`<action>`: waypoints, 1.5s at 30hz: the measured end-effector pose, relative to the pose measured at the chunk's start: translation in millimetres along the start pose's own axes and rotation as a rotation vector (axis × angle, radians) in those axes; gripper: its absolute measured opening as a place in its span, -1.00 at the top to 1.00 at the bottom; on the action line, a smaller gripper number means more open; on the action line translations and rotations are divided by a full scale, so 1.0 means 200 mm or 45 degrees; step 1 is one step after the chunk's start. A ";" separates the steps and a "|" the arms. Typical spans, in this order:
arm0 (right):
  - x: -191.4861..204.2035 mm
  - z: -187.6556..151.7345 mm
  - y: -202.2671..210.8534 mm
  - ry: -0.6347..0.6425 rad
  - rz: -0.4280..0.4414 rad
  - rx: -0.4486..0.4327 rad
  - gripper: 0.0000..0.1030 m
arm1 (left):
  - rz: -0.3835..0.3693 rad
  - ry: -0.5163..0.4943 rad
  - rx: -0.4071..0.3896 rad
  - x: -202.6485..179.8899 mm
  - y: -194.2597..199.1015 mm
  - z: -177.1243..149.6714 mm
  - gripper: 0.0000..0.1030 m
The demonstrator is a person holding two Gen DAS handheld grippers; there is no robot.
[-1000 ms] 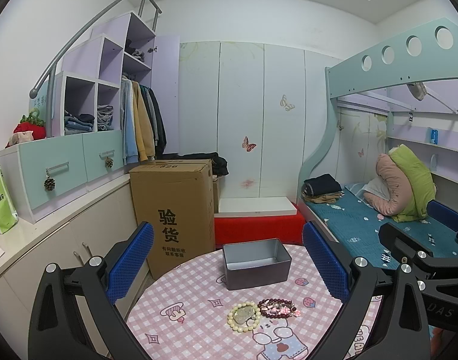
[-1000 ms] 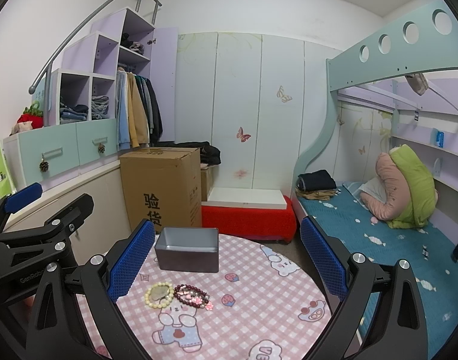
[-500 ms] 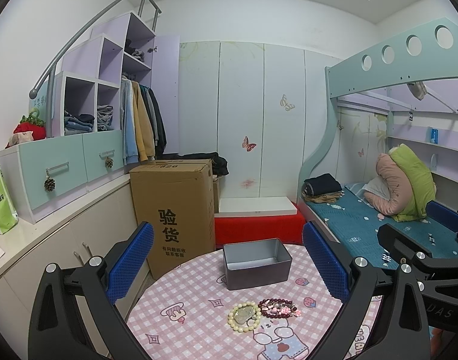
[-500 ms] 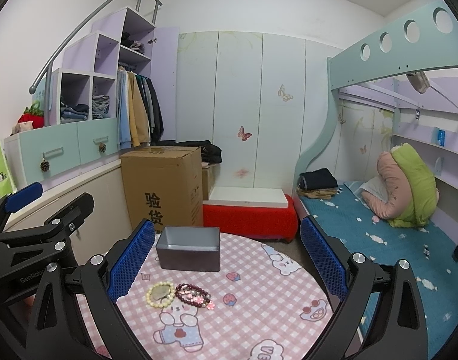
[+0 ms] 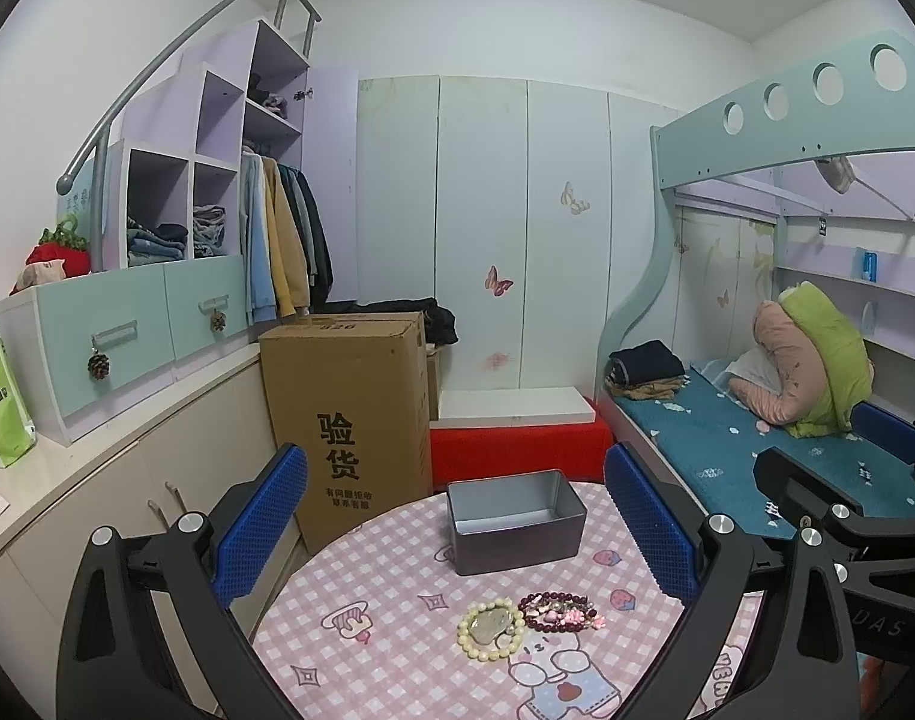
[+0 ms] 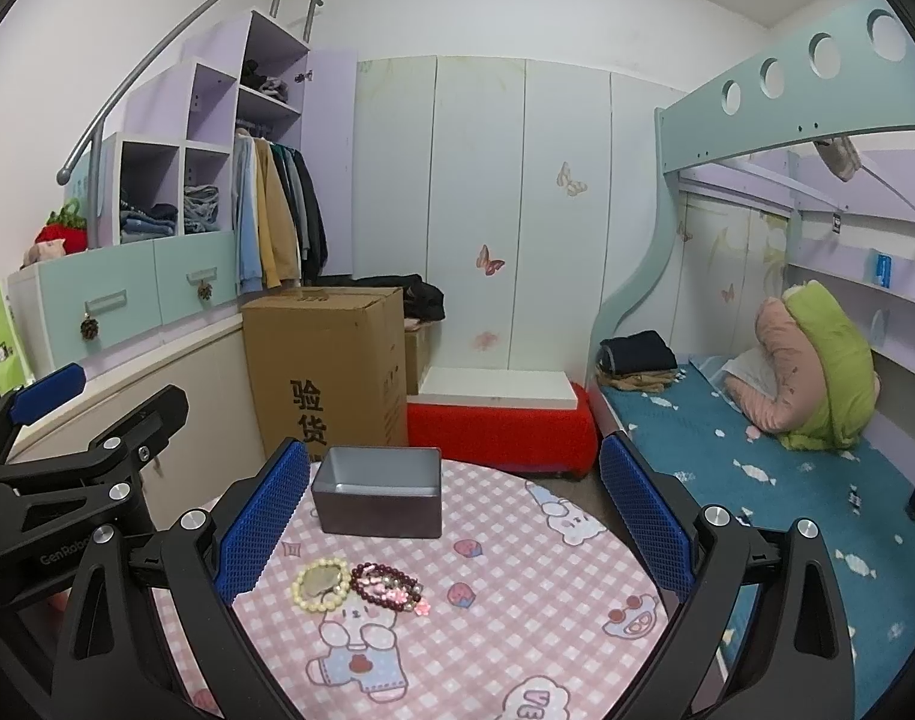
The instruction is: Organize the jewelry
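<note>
A grey metal box (image 5: 516, 521) (image 6: 378, 499) stands open and empty on a round table with a pink checked cloth (image 5: 397, 630) (image 6: 517, 618). In front of it lie a cream bead bracelet (image 5: 491, 627) (image 6: 321, 584) around a pale stone, and a dark red bead bracelet (image 5: 558, 608) (image 6: 386, 585) with pink charms. My left gripper (image 5: 457, 528) is open and empty, held above the table before the jewelry. My right gripper (image 6: 451, 516) is open and empty, to the right of the left one.
A tall cardboard box (image 5: 349, 420) stands on the floor behind the table's left. A red bench with a white top (image 5: 517, 438) is behind. A bunk bed (image 5: 757, 438) is on the right, and a counter with drawers (image 5: 97, 372) is on the left.
Both grippers have drifted slightly; the view barely shifts. The box and bracelets have not moved.
</note>
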State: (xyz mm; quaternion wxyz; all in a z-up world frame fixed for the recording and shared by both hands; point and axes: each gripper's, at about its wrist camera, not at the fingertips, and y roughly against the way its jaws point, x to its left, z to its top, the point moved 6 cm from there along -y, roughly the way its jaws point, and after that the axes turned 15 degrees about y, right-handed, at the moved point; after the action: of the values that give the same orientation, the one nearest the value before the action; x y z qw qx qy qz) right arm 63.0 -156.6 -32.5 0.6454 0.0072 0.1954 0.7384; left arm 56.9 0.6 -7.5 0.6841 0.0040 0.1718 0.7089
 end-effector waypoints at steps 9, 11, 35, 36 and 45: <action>-0.02 -0.02 -0.04 -0.014 0.015 0.021 -0.83 | 0.011 -0.007 0.015 0.02 -0.06 -0.04 -0.87; -0.02 -0.03 -0.06 -0.016 0.018 0.028 -0.83 | 0.014 -0.007 0.016 0.03 -0.07 -0.05 -0.87; 0.04 -0.48 -0.64 -0.048 0.136 0.404 -0.83 | 0.179 0.071 0.595 0.41 -0.70 -0.62 -0.87; 0.05 -0.52 -0.68 -0.048 0.144 0.435 -0.83 | 0.181 0.068 0.627 0.40 -0.72 -0.65 -0.86; 0.05 -0.70 -0.85 -0.078 0.172 0.569 -0.83 | 0.235 -0.070 0.843 0.37 -0.89 -0.95 -0.84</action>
State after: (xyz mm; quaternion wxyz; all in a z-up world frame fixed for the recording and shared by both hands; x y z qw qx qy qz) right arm 186.0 -170.4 -214.1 0.5825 0.1856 0.3334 0.7177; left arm 178.6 28.7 -248.4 0.5829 0.2603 0.3730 0.6733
